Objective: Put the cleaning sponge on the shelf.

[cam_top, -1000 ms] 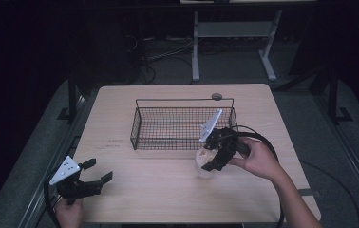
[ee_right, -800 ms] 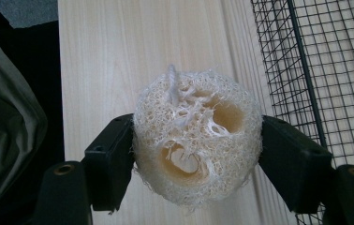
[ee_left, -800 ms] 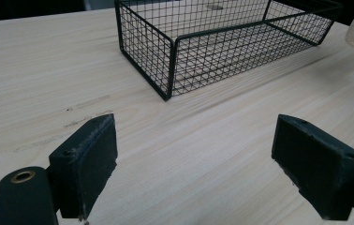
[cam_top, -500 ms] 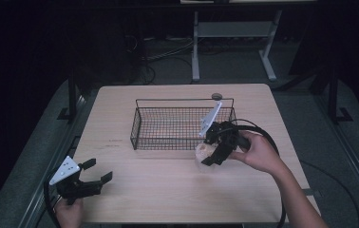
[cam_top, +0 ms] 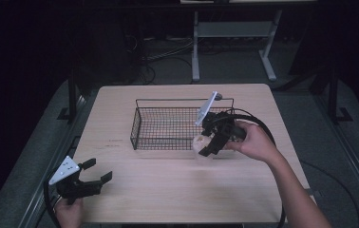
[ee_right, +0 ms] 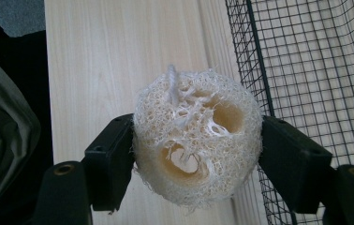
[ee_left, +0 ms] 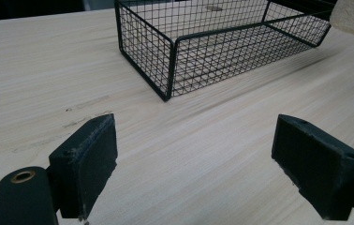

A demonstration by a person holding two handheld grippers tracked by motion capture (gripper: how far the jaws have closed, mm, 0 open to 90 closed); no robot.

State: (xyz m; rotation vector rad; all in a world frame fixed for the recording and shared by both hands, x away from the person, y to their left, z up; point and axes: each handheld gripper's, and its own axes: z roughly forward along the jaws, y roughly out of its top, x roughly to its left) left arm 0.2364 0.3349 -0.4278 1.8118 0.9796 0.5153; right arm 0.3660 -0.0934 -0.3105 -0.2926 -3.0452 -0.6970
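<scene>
Since the earlier frame, the loofah has risen off the table in the right tool and now hangs just outside the near right corner of the wire basket. Right gripper view: a pale, round, fibrous sponge with two hollow channels and a white string loop, its cut end facing the camera, squeezed between both black pads. High view: a small pale lump. Left tool: jaws wide, nothing between them, low over light wood grain, well apart from the basket's black square mesh.
</scene>
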